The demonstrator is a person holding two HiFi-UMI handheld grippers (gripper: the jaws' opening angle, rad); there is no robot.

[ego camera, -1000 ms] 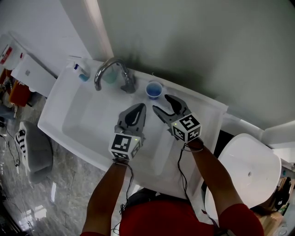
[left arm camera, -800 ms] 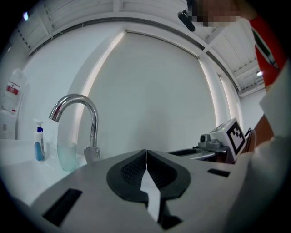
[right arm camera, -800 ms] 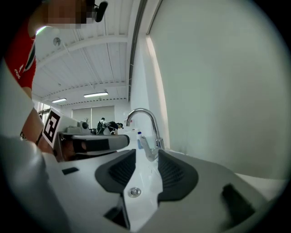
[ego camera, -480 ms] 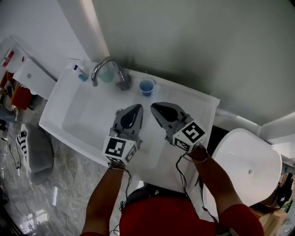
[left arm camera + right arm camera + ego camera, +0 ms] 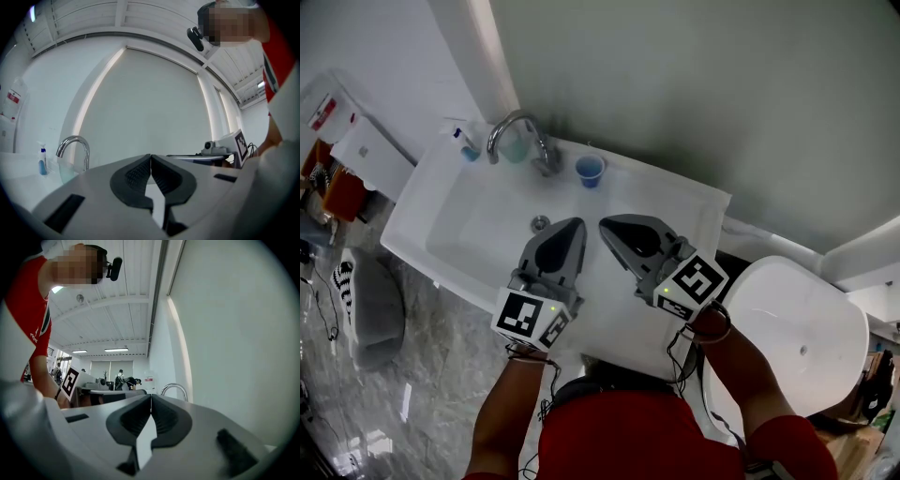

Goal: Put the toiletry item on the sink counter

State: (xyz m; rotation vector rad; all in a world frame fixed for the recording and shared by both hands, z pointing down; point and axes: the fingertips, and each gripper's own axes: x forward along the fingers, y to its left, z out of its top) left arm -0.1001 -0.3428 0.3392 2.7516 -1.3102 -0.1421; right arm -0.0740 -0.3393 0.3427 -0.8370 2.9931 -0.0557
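Blue cup (image 5: 590, 171) stands on the white sink (image 5: 680, 204) rim near the faucet (image 5: 514, 118).

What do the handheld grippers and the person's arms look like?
The left gripper and right gripper are grey, beak-shaped shells with black ribbed pads inside. Each carries a white cube printed with black square markers. Thin black cables trail from them. The person wears a red short-sleeved top.

Two grippers are counted, left gripper (image 5: 571, 226) and right gripper (image 5: 606, 226); two cups, blue cup (image 5: 590, 171) and green cup (image 5: 519, 147); one tap (image 5: 510, 126), one bottle (image 5: 466, 145), one sink (image 5: 420, 202).
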